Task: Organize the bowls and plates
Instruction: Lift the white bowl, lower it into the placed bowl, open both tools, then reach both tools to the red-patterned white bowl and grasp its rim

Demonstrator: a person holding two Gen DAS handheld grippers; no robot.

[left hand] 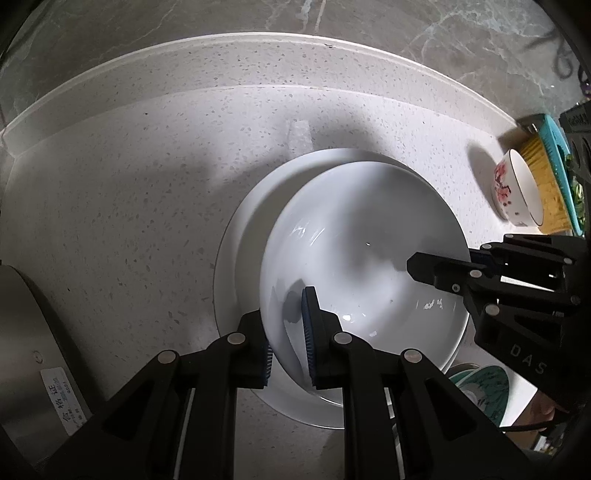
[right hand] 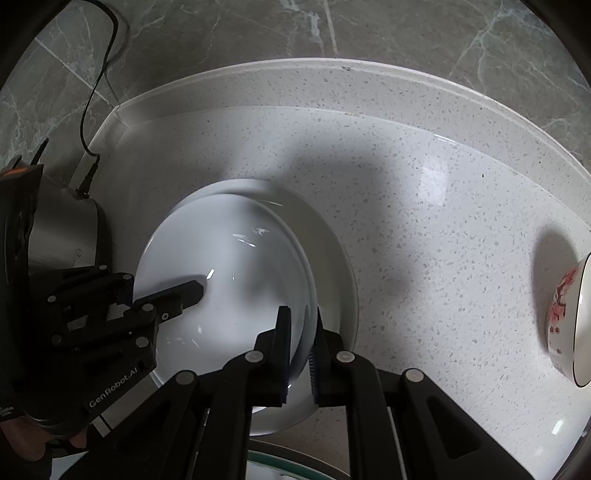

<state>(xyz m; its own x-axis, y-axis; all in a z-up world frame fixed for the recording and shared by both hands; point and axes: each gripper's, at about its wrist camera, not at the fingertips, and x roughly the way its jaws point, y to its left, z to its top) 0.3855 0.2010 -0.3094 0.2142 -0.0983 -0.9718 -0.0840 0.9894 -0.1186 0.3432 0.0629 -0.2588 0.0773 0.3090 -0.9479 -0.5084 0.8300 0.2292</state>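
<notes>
Speckled white counter [left hand: 129, 221] runs below a dark marble wall [right hand: 406, 33]. On it sits a white plate [left hand: 236, 258] with a white bowl [left hand: 362, 240] on top. Left gripper [left hand: 290, 347] pinches the bowl's near rim between its fingers; right gripper [right hand: 301, 354] pinches the opposite rim. A flowered bowl [left hand: 515, 192] stands well apart.

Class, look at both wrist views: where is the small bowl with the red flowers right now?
The flowered bowl stands on the counter far right in both views, apart from the big white bowl, beside a yellow and teal item at the edge.
</notes>
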